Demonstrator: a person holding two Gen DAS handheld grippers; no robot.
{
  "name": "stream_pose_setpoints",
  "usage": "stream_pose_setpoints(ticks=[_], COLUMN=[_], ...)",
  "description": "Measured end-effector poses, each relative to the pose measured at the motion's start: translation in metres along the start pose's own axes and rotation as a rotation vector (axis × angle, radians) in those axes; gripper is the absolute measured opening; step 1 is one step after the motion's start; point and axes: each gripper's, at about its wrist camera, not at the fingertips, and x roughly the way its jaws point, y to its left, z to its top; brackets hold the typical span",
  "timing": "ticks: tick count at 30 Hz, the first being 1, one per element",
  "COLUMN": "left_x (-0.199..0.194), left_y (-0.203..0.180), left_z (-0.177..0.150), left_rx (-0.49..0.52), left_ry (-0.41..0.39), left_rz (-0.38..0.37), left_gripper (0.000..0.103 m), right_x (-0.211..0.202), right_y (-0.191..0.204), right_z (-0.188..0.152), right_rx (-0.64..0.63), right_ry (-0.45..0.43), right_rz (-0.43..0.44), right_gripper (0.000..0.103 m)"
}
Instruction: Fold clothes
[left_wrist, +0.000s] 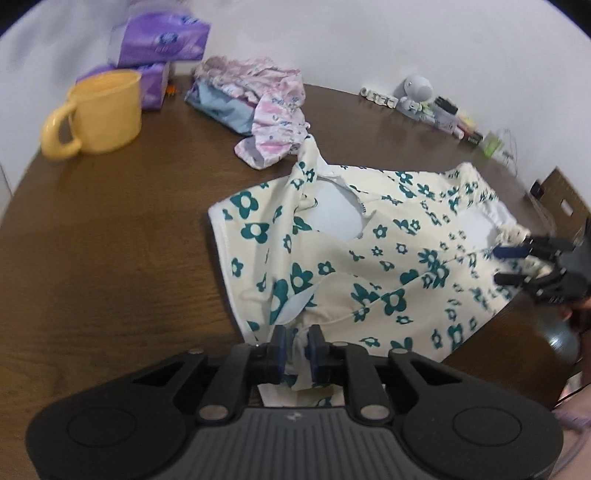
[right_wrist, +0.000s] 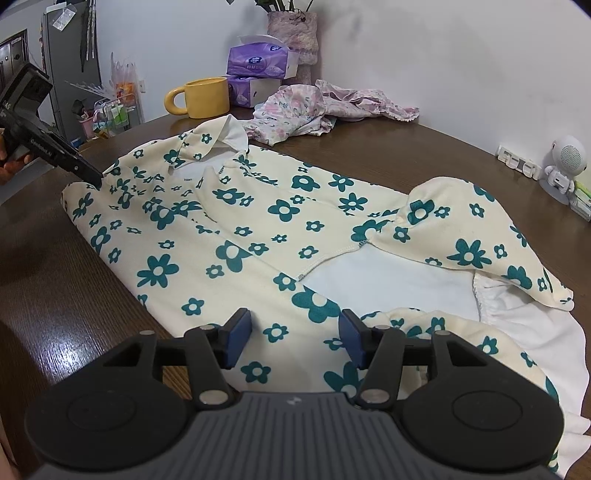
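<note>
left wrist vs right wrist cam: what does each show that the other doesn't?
Left wrist only: fabric pinched between the left gripper pads, and small clutter along the far table edge.

Right wrist only: the open right gripper pads over the cloth, a vase behind the tissues, and a fridge in the background.

Both: the floral garment on the brown table, yellow mug, purple tissue packs, pink clothes and white robot figure.
</note>
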Motion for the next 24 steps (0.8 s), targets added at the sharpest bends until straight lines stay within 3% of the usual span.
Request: stream_pose_setpoints(ticks=[4, 6, 11, 16, 20, 24], left_x=[-0.011, -0.024, -0.039, -0.013, 0.012, 0.017], left_y=[-0.008, -0.018, -0.05, -0.08, -0.09, -0.071], left_z=[-0.001, -0.002, -0.005, -0.004, -0.013, -0.021], left_rx=[0.038, 0.072, 0.157, 0.272, 0.35, 0.302], left_ry=[-0.045, -0.103, -0.174, -0.134, -0.099, -0.086], left_rz=[0.066, 0.106, 0.017, -0.01, 0.09, 0.122], left_gripper=[0.03, 0.03, 0.03, 0.03, 0.03, 0.024], right_x=[0.0, -0.001, 0.0, 0.0, 0.0, 0.0], right_y=[0.001, 0.001, 0.002, 0.003, 0.004, 0.003], right_z=[-0.001, -0.001, 0.0, -0.001, -0.001, -0.001], right_rx=[0.003, 0.003, 0.0, 0.0, -0.001, -0.005], right_ry=[-0.004, -0.005, -0.002, -0.004, -0.007, -0.01], right_rz=[-0.002, -0.003, -0.003, -0.007, -0.014, -0.008], right_gripper=[0.054, 0.054, 0.054, 0.055, 0.055, 0.055])
